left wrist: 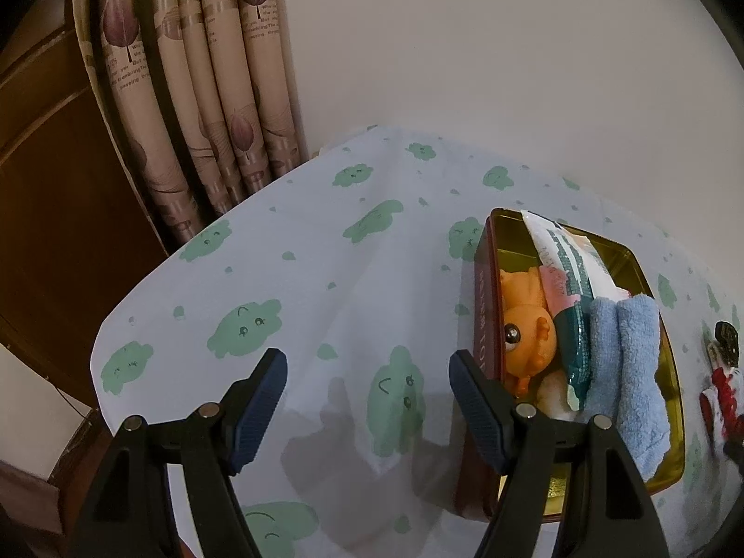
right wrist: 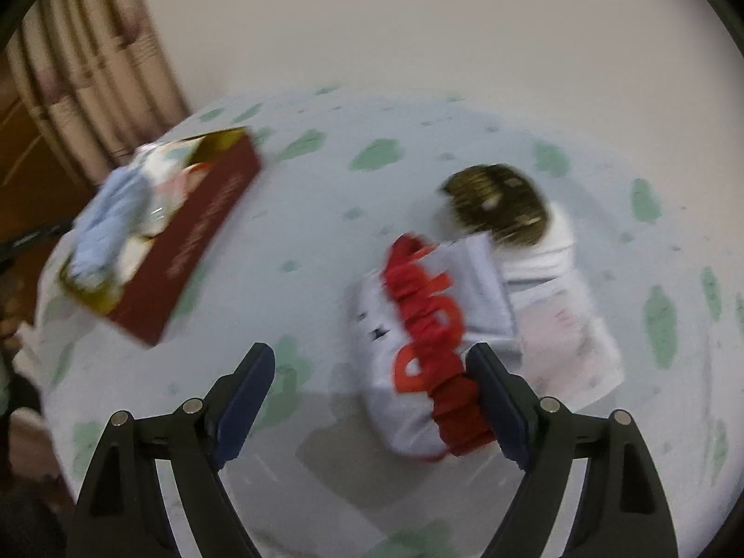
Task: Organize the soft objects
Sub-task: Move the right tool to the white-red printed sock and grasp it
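A dark red tin box (left wrist: 483, 321) with a gold inside holds an orange plush toy (left wrist: 528, 330), a white and green tissue pack (left wrist: 567, 279) and a folded blue towel (left wrist: 632, 372). My left gripper (left wrist: 367, 372) is open and empty, just left of the box. In the blurred right wrist view the box (right wrist: 200, 237) lies at the left. My right gripper (right wrist: 372, 372) is open above a white and red soft item (right wrist: 428, 335) on the table. A dark round item (right wrist: 497, 204) and a white pack (right wrist: 558, 316) lie beside it.
The table wears a pale cloth with green cloud prints (left wrist: 288, 279). Beige curtains (left wrist: 195, 83) and a brown wooden door (left wrist: 56, 195) stand at the back left. A plain wall (left wrist: 511, 46) is behind the table.
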`<act>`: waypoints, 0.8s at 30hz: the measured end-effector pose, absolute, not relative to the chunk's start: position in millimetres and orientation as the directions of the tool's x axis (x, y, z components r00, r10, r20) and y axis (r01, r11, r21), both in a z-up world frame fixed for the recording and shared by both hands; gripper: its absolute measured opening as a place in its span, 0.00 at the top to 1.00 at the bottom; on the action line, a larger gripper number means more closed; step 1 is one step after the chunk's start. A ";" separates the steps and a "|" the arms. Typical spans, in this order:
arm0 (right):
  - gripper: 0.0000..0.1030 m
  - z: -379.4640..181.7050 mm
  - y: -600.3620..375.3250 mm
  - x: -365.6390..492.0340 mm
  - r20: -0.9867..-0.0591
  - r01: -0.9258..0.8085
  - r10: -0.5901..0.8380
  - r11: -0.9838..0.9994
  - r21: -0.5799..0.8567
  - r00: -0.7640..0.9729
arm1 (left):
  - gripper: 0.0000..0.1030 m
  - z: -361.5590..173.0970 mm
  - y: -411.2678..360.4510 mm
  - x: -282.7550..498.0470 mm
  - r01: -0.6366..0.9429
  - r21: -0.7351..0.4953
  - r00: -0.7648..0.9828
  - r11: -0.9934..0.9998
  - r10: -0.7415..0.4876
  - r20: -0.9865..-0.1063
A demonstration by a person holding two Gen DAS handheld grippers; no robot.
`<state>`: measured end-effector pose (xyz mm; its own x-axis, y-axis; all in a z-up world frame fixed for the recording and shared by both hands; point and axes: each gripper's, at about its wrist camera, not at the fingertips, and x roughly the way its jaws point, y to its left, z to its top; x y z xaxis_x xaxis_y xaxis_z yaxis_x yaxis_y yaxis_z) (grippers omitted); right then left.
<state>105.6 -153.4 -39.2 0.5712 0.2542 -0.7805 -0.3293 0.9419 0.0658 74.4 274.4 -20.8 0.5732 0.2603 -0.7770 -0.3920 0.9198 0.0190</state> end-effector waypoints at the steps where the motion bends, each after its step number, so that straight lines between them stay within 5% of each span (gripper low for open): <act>1: 0.20 -38.6 -150.7 102.9 -0.782 -0.342 0.266 0.937 0.071 0.565 | 0.28 -20.5 274.4 74.2 -0.392 0.019 0.573 0.920 0.260 -0.777; 10: 0.14 -19.6 -164.0 109.2 -0.740 -0.277 0.152 0.960 -0.048 0.656 | 0.28 -21.2 273.2 73.9 -0.388 0.024 0.579 0.921 0.264 -0.771; 21: 0.12 -56.6 -143.3 156.8 -0.813 -0.368 0.037 0.903 -0.222 0.581 | 0.28 -20.6 272.4 74.1 -0.390 0.025 0.577 0.920 0.266 -0.773; 22: 0.14 -58.8 -141.6 156.1 -0.811 -0.380 0.031 0.894 -0.239 0.584 | 0.28 -20.7 272.2 74.0 -0.390 0.027 0.576 0.920 0.267 -0.773; 24: 0.36 -61.1 -140.2 154.1 -0.812 -0.395 0.036 0.886 -0.245 0.583 | 0.28 -19.8 271.3 72.9 -0.390 0.030 0.575 0.920 0.269 -0.773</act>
